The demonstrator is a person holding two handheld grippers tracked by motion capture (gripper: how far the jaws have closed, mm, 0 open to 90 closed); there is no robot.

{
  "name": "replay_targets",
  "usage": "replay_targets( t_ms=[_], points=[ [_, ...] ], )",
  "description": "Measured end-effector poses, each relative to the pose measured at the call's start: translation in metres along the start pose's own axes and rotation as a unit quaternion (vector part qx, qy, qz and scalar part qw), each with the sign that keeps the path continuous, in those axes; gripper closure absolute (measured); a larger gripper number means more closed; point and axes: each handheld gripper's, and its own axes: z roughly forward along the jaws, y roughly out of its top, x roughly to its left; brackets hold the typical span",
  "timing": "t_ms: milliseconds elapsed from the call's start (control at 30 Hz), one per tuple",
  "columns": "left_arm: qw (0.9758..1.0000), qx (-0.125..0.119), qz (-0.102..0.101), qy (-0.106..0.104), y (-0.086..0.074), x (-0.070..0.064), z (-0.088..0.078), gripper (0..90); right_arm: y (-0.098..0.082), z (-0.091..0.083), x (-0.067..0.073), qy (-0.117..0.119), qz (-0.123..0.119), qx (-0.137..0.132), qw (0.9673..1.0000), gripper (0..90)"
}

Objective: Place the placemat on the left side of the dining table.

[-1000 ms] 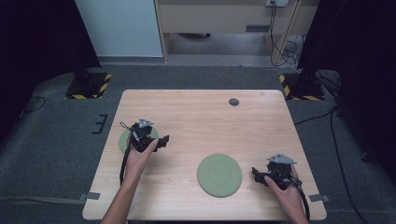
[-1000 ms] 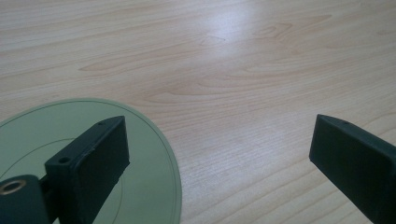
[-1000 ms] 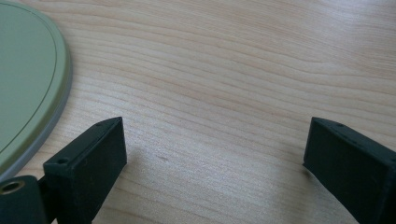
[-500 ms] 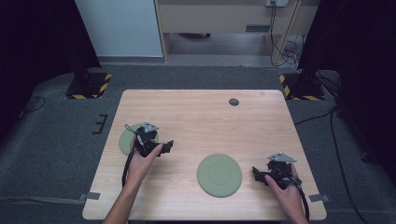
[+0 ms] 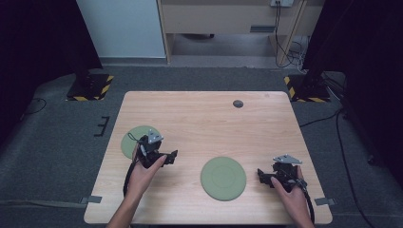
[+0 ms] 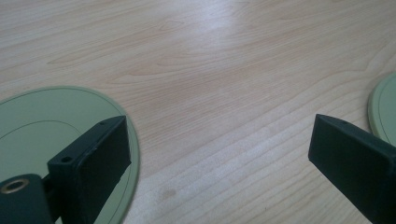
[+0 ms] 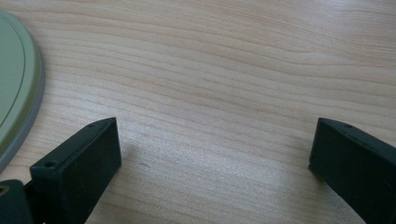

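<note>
Two flat round green plates lie on the wooden table point(image 5: 266, 128). The small plate point(image 5: 133, 140) is at the left, the larger plate point(image 5: 223, 178) at the near middle. My left gripper point(image 5: 172, 156) stands open just right of the small plate and points toward the larger one. In the left gripper view it point(image 6: 219, 156) has bare wood between its jaws, the small plate point(image 6: 42, 126) under its left jaw, and the larger plate's rim point(image 6: 385, 112) at the right edge. My right gripper point(image 5: 261, 175) is open just right of the larger plate; in its own view the gripper point(image 7: 215, 158) is over bare wood, plate rim point(image 7: 16, 79) at left.
A small dark round disc point(image 5: 238, 103) lies near the table's far edge. Dark floor surrounds the table, with black-and-yellow stand bases point(image 5: 90, 88) at the far corners. Wide bare wood lies across the far half of the table.
My left gripper has slid a little right and toward the near edge, coming off the small plate. The right gripper and both plates have stayed put.
</note>
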Motion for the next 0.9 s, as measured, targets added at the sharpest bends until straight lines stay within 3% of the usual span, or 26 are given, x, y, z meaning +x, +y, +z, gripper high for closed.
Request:
replay_targets(
  t_ms=[467, 667, 900],
  points=[
    [0.9992, 0.027, 0.024, -0.017, -0.014, -0.011, 0.004, 4.4, 0.000, 0.000, 0.000, 0.000, 0.000, 0.000, 1.0000, 2.3],
    [0.9980, 0.041, 0.039, -0.028, -0.024, -0.020, 0.007, 4.3, 0.000, 0.000, 0.000, 0.000, 0.000, 0.000, 1.0000, 2.2],
    [0.9951, 0.064, 0.062, -0.043, -0.035, -0.034, 0.023, 4.1, 0.000, 0.000, 0.000, 0.000, 0.000, 0.000, 1.0000, 2.2]
  ],
)
